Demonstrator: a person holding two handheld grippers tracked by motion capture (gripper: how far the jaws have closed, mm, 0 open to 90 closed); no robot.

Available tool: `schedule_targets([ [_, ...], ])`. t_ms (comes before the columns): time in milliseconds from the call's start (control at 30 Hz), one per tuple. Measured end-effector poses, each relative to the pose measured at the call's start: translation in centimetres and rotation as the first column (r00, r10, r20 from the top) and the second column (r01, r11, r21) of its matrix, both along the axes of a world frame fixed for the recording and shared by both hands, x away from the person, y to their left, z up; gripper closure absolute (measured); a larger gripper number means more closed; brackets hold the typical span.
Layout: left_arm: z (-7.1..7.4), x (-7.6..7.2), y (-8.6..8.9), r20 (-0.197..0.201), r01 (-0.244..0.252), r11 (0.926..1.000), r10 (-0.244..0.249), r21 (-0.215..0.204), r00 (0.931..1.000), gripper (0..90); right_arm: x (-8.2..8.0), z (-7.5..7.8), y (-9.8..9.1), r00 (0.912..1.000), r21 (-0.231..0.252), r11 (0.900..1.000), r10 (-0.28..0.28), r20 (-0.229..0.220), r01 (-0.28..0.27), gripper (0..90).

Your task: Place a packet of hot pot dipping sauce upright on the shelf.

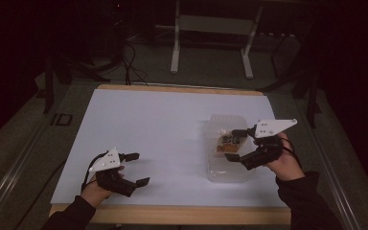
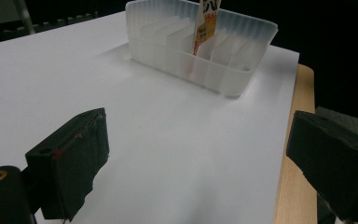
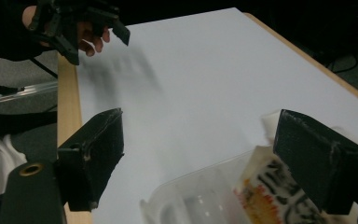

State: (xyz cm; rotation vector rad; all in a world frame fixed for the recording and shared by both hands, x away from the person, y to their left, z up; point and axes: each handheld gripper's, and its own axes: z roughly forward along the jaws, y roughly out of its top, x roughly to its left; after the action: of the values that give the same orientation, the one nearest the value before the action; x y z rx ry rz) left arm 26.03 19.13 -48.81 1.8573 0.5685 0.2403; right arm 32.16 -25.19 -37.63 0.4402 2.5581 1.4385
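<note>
1. The translucent ribbed plastic bin (image 1: 227, 167) sits on the white sheet-covered wooden table (image 1: 153, 124), at four o'clock from its middle.
2. The printed orange-and-white sachet (image 1: 228, 143) stands inside the bin, between its dividers.
3. The right gripper (image 1: 237, 144) hovers over the bin.
4. The left gripper (image 1: 136, 168) sits at eight o'clock, well apart from the bin.

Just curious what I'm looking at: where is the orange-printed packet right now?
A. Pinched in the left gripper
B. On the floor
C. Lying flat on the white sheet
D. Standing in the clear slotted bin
D: the packet stands upright between the dividers of the bin, and the right gripper is open around it without pressing on it.
</note>
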Motion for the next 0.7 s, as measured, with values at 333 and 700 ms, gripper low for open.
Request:
schedule_targets([
  [333,0.0,-0.1,0.1,0.001,0.002,1.0,-0.002,0.0,1.0,5.8,-1.8,-2.7,0.6,0.9997,0.016,0.9996,0.023,-0.009,-0.023,15.5],
  [700,0.0,-0.2,0.0,0.005,0.001,1.0,-0.001,0.008,1.0,5.9,-3.8,-4.6,0.2,0.9997,0.069,0.9976,0.005,-0.022,-0.003,14.3],
])
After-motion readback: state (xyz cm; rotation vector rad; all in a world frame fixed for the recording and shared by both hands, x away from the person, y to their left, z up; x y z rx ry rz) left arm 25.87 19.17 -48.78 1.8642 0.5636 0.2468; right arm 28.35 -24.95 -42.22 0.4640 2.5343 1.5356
